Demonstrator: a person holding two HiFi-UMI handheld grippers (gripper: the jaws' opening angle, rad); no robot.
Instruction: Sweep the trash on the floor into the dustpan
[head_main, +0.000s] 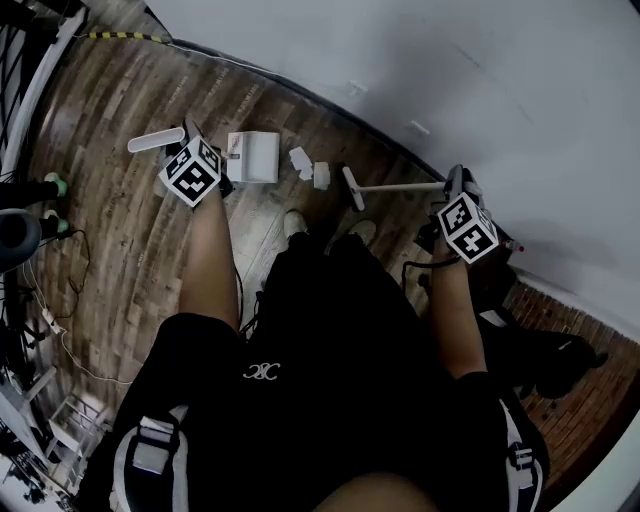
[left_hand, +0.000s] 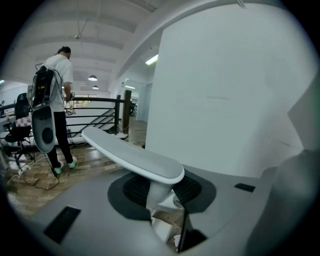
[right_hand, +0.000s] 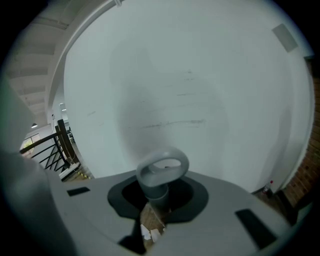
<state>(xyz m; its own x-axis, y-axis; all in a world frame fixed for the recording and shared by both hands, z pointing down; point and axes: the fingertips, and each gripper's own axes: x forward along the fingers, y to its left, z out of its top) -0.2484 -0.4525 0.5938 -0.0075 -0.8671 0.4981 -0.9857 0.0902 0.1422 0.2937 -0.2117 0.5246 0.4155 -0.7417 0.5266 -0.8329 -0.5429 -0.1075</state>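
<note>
My left gripper (head_main: 192, 168) is shut on the flat grey-white dustpan handle (left_hand: 131, 155), which sticks out above the jaws. The white dustpan (head_main: 253, 157) rests on the wooden floor just right of that gripper. Two pieces of white paper trash (head_main: 301, 160) lie between the dustpan and the broom head (head_main: 352, 188). My right gripper (head_main: 463, 222) is shut on the broom's handle (head_main: 400, 187); its grey loop end (right_hand: 163, 171) rises between the jaws. Scraps of the trash (right_hand: 147, 233) show through the gap below.
A white wall (head_main: 420, 60) runs close behind the dustpan and broom. The person's shoes (head_main: 294, 222) stand just behind the trash. Cables (head_main: 60, 330) and equipment lie on the floor at left. Another person (left_hand: 55, 100) stands by a railing (left_hand: 95, 107) in the distance.
</note>
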